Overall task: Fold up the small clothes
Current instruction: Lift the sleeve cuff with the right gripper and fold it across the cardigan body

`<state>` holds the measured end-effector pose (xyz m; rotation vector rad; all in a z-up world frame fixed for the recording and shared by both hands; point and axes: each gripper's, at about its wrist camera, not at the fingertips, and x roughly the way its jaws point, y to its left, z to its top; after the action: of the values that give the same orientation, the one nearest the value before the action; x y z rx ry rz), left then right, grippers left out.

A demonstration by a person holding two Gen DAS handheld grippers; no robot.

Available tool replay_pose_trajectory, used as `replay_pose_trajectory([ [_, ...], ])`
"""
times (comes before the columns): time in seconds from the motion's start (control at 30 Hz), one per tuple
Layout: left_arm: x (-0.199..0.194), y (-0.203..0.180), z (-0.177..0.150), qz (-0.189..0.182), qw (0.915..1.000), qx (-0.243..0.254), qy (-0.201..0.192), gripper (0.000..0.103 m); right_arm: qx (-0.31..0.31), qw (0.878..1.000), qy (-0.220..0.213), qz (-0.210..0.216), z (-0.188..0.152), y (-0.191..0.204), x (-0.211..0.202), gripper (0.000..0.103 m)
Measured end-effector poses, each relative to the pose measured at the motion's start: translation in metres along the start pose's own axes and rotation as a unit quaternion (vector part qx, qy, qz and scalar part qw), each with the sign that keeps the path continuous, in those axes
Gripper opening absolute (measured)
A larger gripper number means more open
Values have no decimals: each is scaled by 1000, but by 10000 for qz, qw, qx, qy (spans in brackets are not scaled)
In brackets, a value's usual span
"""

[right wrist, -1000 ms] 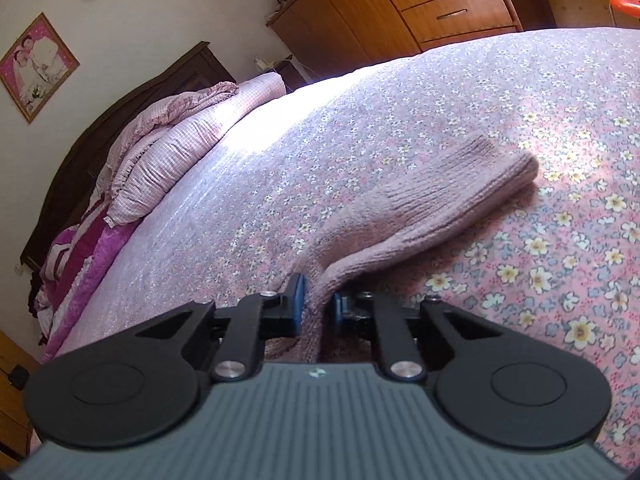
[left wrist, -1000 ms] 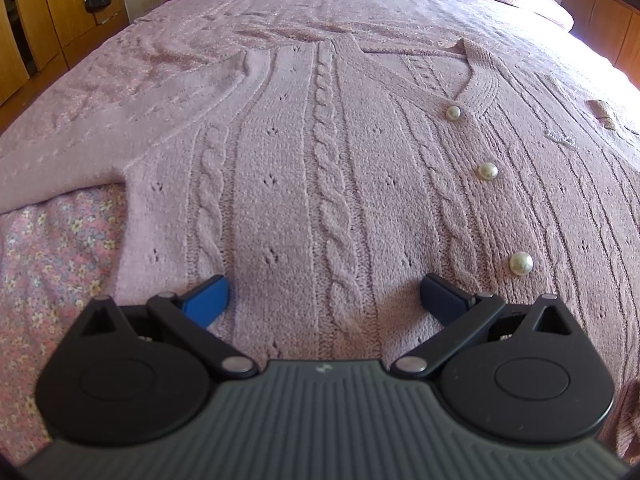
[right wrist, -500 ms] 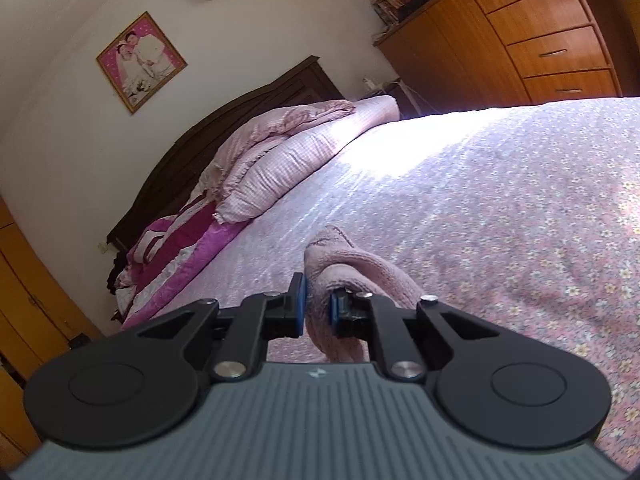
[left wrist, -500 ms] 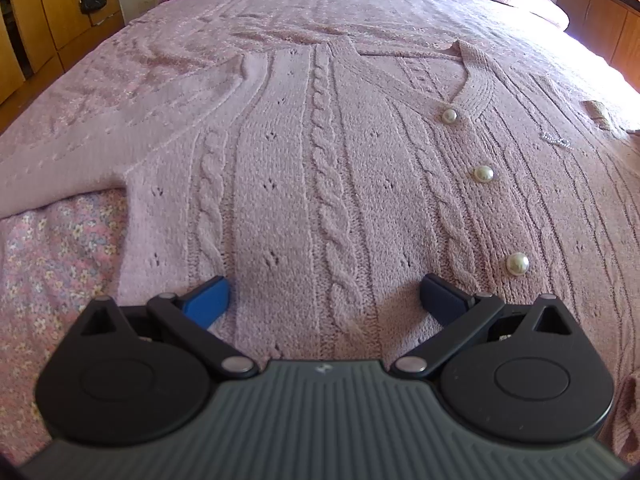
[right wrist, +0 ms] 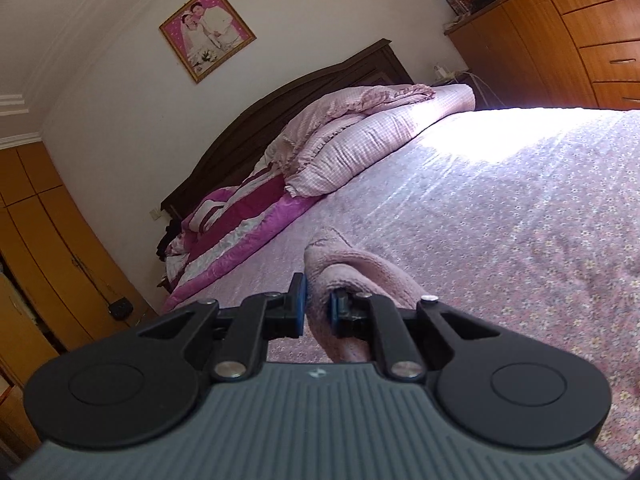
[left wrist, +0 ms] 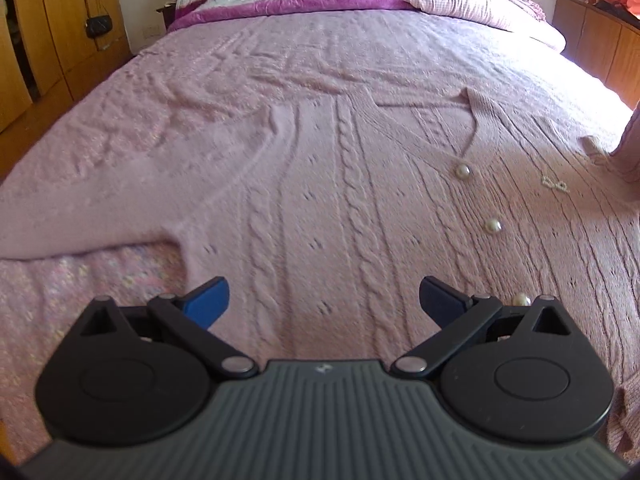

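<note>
Sleeve (right wrist: 352,276) now lifted off bed (right wrist: 520,220), right gripper (right wrist: 316,308) clamped on it. Left gripper (left wrist: 324,300) open over flat cardigan (left wrist: 340,184). First fold just starting.

I am in a home bedroom. Ahead of me a wide bed (right wrist: 520,216) under a floral sheet runs back to a dark wooden headboard (right wrist: 320,80), with folded quilts (right wrist: 248,216) and a pink checked pillow (right wrist: 360,140) piled against it. A framed wedding portrait (right wrist: 207,32) hangs on the pale wall above. A wooden wardrobe (right wrist: 36,240) stands on one side, a chest of drawers (right wrist: 580,32) on the other.
</note>
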<state>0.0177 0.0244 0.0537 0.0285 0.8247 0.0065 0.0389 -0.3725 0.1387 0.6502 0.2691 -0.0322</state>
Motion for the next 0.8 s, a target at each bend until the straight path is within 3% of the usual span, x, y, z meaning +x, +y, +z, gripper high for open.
replay_pose_trajectory([
  [0.57, -12, 32, 16, 4, 9998, -167, -129, 103, -267, 9966, 278, 728, -27, 121, 21, 13],
  [0.8, -13, 44, 13, -29, 9996, -286, -75, 103, -399, 9913, 669, 1061, -67, 163, 43, 9],
])
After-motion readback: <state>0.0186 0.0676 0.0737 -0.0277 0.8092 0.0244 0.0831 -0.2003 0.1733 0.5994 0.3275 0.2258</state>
